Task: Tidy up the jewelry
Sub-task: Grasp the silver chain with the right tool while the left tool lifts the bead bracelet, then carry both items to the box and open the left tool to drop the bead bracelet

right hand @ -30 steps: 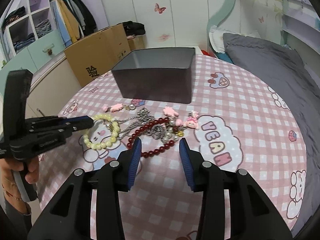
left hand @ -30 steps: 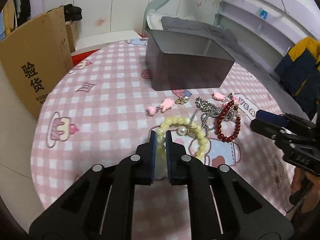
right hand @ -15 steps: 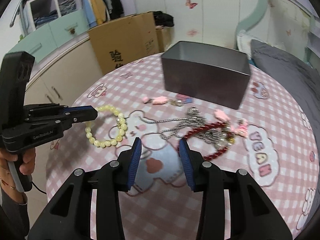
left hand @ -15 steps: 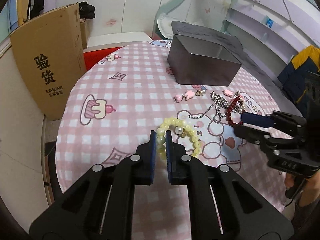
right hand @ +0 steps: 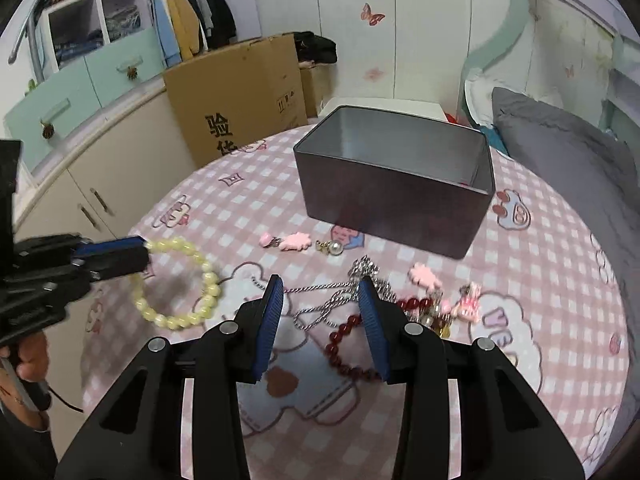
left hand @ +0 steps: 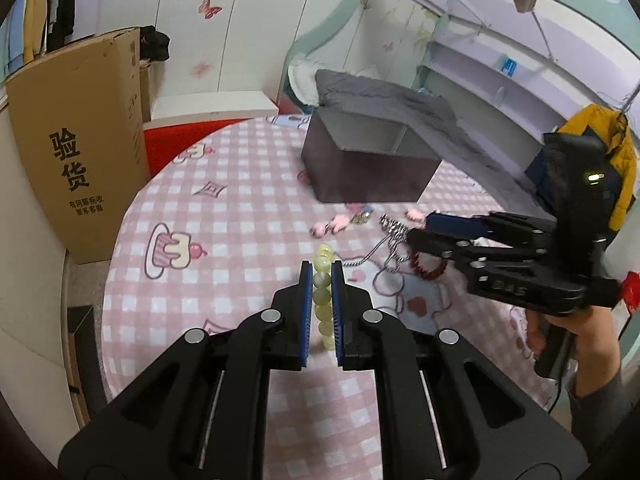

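- Left gripper, black with blue pads, is sitting low centre of the left wrist view, jaws clamped on a pale yellow-green beaded bracelet; beads are showing edge-on between the pads.
- In the right wrist view the same gripper is coming in from the left edge, the bracelet hanging as a loop off its tip, casting a shadow on the cloth; looks lifted, contact with the cloth can't be told.
- Right gripper is filling the bottom of its own view, jaws standing apart with nothing between them, hovering over the jewelry pile.
- Pile at centre right: silver chain necklace, dark red beaded bracelet, small pink charms nearer the box, more pink pieces to the right.
- Dark grey rectangular metal box, open top, is standing on the table beyond the pile, in the upper middle.
- Round table under a pink-and-white checked cloth with cartoon prints.
- Brown cardboard carton with black printed characters is standing at the left of the table.
- Room: white wardrobe doors with butterfly stickers, grey bedding behind the box, open closet with hanging clothes upper left, mint drawers below it.
- A hand is gripping the right gripper's handle, lower right of the left wrist view.
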A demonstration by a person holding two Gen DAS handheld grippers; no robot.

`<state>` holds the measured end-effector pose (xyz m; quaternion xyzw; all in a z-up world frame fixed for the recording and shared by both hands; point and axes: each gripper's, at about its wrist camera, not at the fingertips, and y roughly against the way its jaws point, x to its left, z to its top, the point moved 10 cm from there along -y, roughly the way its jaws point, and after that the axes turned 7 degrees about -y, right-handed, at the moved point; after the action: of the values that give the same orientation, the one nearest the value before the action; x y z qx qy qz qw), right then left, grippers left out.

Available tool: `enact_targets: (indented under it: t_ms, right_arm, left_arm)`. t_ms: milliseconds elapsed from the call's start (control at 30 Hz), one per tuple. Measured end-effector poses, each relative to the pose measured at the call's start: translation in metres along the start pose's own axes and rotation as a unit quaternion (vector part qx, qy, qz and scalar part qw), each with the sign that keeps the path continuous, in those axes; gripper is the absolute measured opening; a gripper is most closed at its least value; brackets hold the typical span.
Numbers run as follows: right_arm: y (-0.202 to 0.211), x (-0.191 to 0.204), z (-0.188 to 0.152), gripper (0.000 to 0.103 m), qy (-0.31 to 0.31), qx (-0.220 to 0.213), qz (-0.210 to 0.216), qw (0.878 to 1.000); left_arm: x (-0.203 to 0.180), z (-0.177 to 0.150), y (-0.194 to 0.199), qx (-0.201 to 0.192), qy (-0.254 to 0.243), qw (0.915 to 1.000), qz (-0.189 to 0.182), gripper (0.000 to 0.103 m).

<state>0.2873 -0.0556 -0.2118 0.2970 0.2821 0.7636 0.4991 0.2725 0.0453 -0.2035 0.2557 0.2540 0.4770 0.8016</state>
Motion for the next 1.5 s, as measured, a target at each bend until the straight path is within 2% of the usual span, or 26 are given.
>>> enact_targets:
  t_ms: [100,200,333,400,433,500,533,700,900,1233,1500]
  right_arm:
    - [-0.01,-0.003,0.005,0.037,0.001,0.008,-0.01,1.0]
    - [-0.026,-0.016,0.009,0.037,0.007,0.022,-0.042,0.999]
    - [-0.049,-0.026,0.002,0.036,0.019,0.061,-0.054,0.997]
    - [-0.049,-0.023,0.001,0.024,0.023,0.066,-0.038,0.997]
    - [-0.049,-0.02,-0.001,0.014,0.028,0.074,-0.026,0.997]
    - [-0.048,-0.019,-0.002,0.011,0.041,0.077,-0.028,0.996]
    - [-0.046,-0.018,-0.003,0.003,0.042,0.076,-0.027,0.996]
    - [-0.014,-0.02,0.01,0.003,-0.004,0.035,0.024,0.999]
    - [0.038,-0.013,0.038,0.003,-0.022,-0.018,0.061,0.998]
    - [0.101,-0.004,0.078,0.002,-0.012,-0.092,0.065,0.993]
    - [0.124,0.0,0.107,0.002,0.002,-0.126,0.065,0.99]
  left_arm:
    - [-0.001,0.007,0.004,-0.011,0.004,0.9999,-0.012,0.009]
    - [-0.002,0.014,0.004,-0.015,0.002,0.9998,-0.014,0.009]
    - [-0.007,0.023,0.0,-0.017,-0.004,0.9996,-0.022,0.009]
    - [-0.01,0.026,-0.002,-0.017,-0.006,0.9995,-0.026,0.009]
    - [-0.011,0.027,-0.003,-0.017,-0.006,0.9995,-0.028,0.009]
    - [-0.015,0.031,-0.005,-0.017,-0.008,0.9992,-0.034,0.009]
    - [-0.017,0.034,-0.007,-0.016,-0.009,0.9992,-0.036,0.009]
    - [-0.028,0.048,-0.004,-0.022,-0.014,0.9986,-0.047,0.009]
    - [-0.048,0.072,0.004,-0.033,-0.032,0.9973,-0.057,0.009]
    - [-0.076,0.106,0.011,-0.045,-0.057,0.9951,-0.067,0.009]
    - [-0.084,0.127,0.019,-0.056,-0.059,0.9938,-0.076,0.009]
